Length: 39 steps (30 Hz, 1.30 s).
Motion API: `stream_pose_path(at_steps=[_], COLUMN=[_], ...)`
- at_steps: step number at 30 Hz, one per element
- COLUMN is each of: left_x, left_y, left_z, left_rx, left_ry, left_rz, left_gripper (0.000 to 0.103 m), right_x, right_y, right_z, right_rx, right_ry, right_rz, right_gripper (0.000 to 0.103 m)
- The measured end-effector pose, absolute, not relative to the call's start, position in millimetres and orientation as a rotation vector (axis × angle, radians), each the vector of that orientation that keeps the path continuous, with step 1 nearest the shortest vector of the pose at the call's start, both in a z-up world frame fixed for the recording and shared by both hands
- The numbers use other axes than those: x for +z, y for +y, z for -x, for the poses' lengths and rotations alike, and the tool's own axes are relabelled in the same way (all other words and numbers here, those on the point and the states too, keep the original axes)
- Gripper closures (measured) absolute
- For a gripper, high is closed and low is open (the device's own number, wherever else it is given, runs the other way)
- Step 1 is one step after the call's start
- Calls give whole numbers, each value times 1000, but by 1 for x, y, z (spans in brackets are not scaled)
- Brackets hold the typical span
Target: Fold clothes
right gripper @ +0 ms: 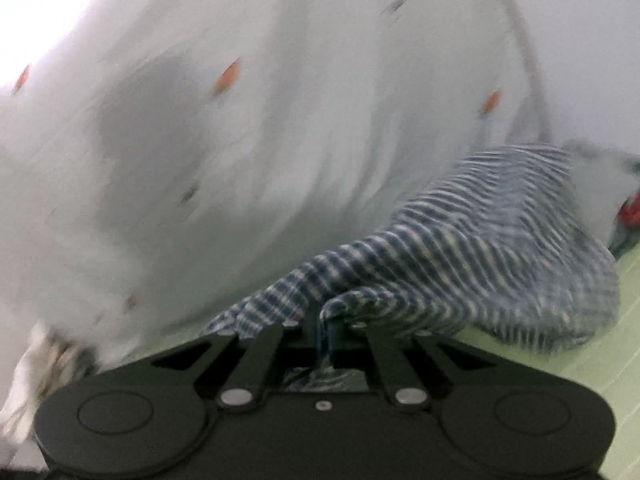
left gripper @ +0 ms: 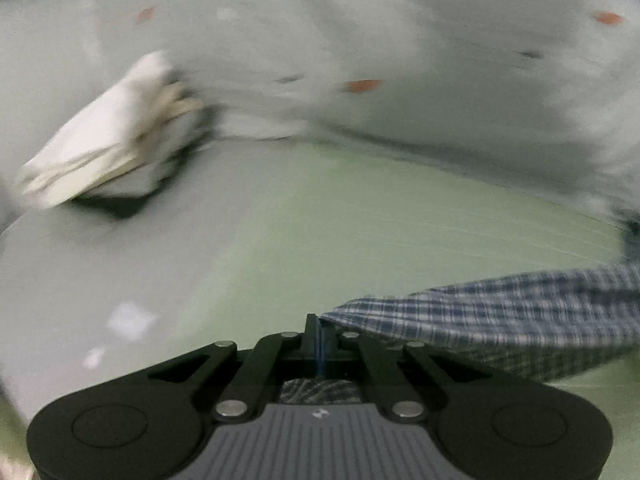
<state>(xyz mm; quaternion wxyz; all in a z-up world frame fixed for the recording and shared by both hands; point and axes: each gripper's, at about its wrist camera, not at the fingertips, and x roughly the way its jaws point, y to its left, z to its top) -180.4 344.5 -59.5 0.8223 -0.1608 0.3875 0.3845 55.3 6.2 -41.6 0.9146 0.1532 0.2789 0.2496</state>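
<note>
Left tongs [left gripper: 318, 326] and right tongs [right gripper: 326, 322] each clamp the blue checked garment [right gripper: 472, 256] over a green surface [left gripper: 360, 232].

You are working in a home, most likely on a bed: a pale green striped sheet [left gripper: 360, 216] lies under your tools, white cloth with small orange and grey motifs [left gripper: 360, 40] drapes behind it, and a folded stack of white linen [left gripper: 108, 136] rests at the left
</note>
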Motion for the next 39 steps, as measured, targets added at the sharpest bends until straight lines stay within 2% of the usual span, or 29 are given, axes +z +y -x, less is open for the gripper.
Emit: stream_pose_path(at_steps=[7,9,10,11,13,15,17,19,20,21,22,25,34,35,36,37,38,39], left_x=[-93,-100,-101,-100,-98,-95,-93,-91,-91,-92,-93,-96,-119,-124,-129,-136,-141,-146], left_y=[405,413,412,410,404,395,384,372,364,355,347,317,213,201,190,181,176,171], left_z=[267,282,284,282,274,262,247,227,215,203,190,146,29,20,11,4,0,-3], left_rx=[1023,1020,1014,998,960,912,842,768,729,689,649,520,91,65,43,35,38,44], left_ry=[903,915,912,908,902,891,871,862,858,853,848,877,969,993,1018,1044,1067,1089], left_rz=[411,459,471,467,448,433,435,431,425,417,409,381,214,177,141,110,86,65], left_gripper=[102,101,100,99,94,72,63,48,34,25,24,16,13,13,14,15,25,44], right_x=[-95,-99,-97,-93,-83,-73,-69,-69,-69,-69,-69,-69,-87,-90,-94,-97,-100,-103], right_y=[68,69,64,56,38,18,3,-9,-15,-21,-27,-45,-56,-54,-54,-55,-56,-58], right_z=[1,10,16,14,11,5,-4,-16,-21,-27,-32,-49,-122,-130,-140,-147,-152,-157], right_rx=[663,666,651,621,558,494,446,410,392,374,356,303,368,377,387,397,404,412], right_ry=[836,862,858,845,797,760,739,731,727,722,718,705,783,808,840,869,894,915], right_rz=[-205,-176,-178,-191,-229,-251,-256,-249,-245,-241,-238,-227,-183,-185,-197,-215,-232,-247], right_gripper=[96,88,79,62,50,44,31,25,22,21,18,0,0,3,8,27,41,44])
